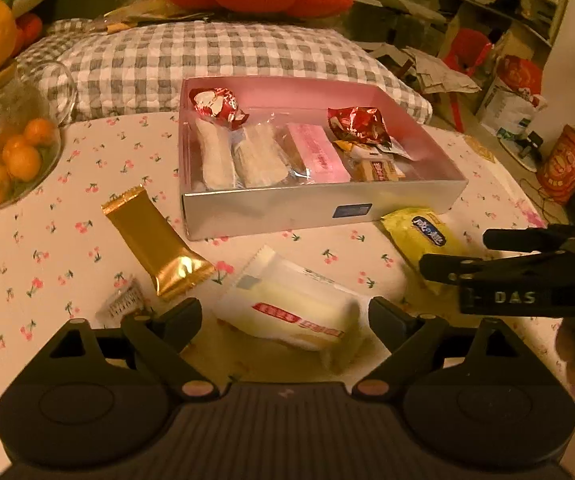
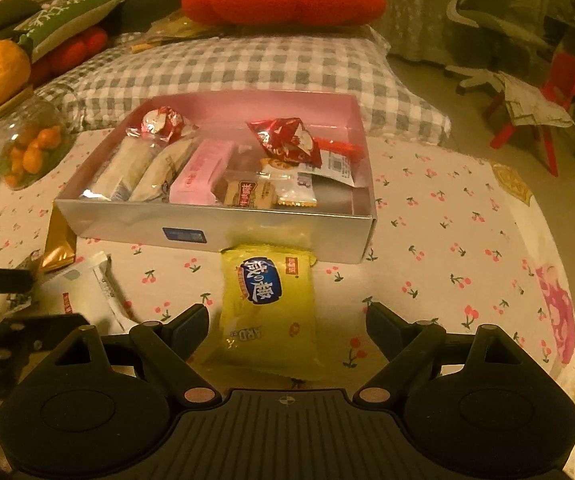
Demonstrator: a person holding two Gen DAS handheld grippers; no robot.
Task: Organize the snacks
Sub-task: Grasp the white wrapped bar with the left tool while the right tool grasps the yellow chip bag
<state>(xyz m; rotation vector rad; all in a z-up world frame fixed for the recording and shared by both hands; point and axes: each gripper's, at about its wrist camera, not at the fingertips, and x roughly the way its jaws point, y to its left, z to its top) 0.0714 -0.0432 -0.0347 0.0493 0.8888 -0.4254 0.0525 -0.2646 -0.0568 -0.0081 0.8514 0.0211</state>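
White letters "DAS" stand on the right gripper (image 1: 453,254); "ARD" reads upside down on the yellow snack packet (image 2: 267,312) by the silver box's front wall

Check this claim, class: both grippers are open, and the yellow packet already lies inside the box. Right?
Not quite. The yellow packet lies on the tablecloth in front of the box, not inside it, as the right wrist view shows. Both the left gripper and the right gripper are open.

Glossy gold foil wrapper (image 1: 155,240); shiny yellow plastic packet (image 2: 269,312); silvery, smooth-walled cardboard box (image 1: 307,208); matt printed cotton tablecloth (image 2: 447,264); puckered checked cloth pillow (image 1: 191,60); clear glass jar (image 1: 11,140) at 9 o'clock.
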